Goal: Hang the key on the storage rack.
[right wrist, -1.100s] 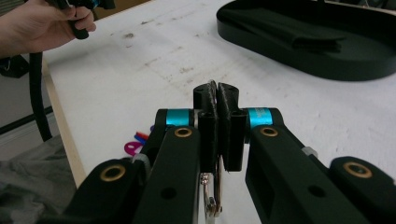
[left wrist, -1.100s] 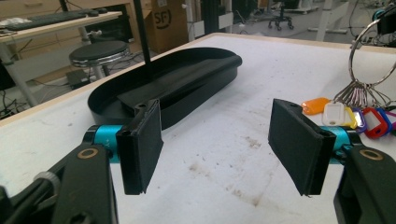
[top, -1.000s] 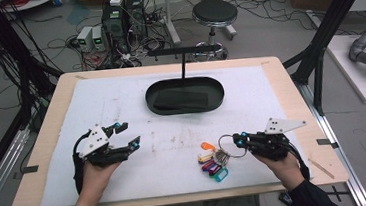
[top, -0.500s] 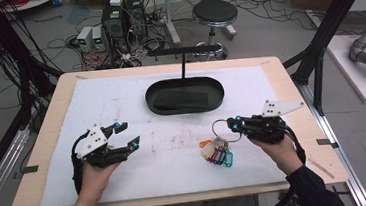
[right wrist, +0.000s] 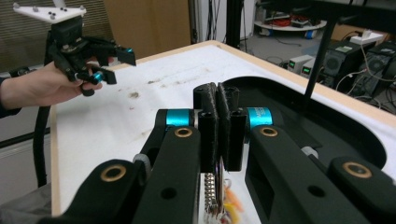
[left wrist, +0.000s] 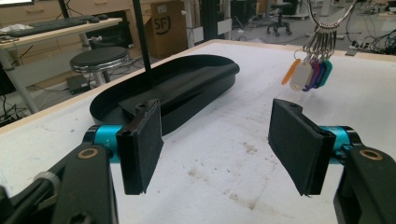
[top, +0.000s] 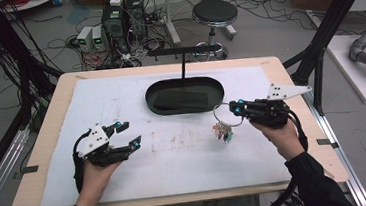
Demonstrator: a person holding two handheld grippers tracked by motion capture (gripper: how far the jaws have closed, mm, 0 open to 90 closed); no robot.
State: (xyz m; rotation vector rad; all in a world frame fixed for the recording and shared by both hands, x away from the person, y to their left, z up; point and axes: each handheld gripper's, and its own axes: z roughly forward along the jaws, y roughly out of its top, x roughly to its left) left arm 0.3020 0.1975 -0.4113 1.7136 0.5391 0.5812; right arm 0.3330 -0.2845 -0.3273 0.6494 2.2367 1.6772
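Right tongs (top: 235, 108): clamped on the key ring (top: 222, 113), right of frame centre.
Key ring: tags dangle above the worktop (top: 185, 153), beside the black tray (top: 152, 93).
Left tongs (top: 127, 134): apart, lower left, holding nothing.

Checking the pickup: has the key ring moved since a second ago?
Yes. The key ring, held in the right gripper, left the mat and now hangs closer to the black tray.

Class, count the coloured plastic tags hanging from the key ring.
4 tags can be told apart: orange at the left, white next, then purple, and teal at the right. They overlap below the key ring, so more may be hidden behind.
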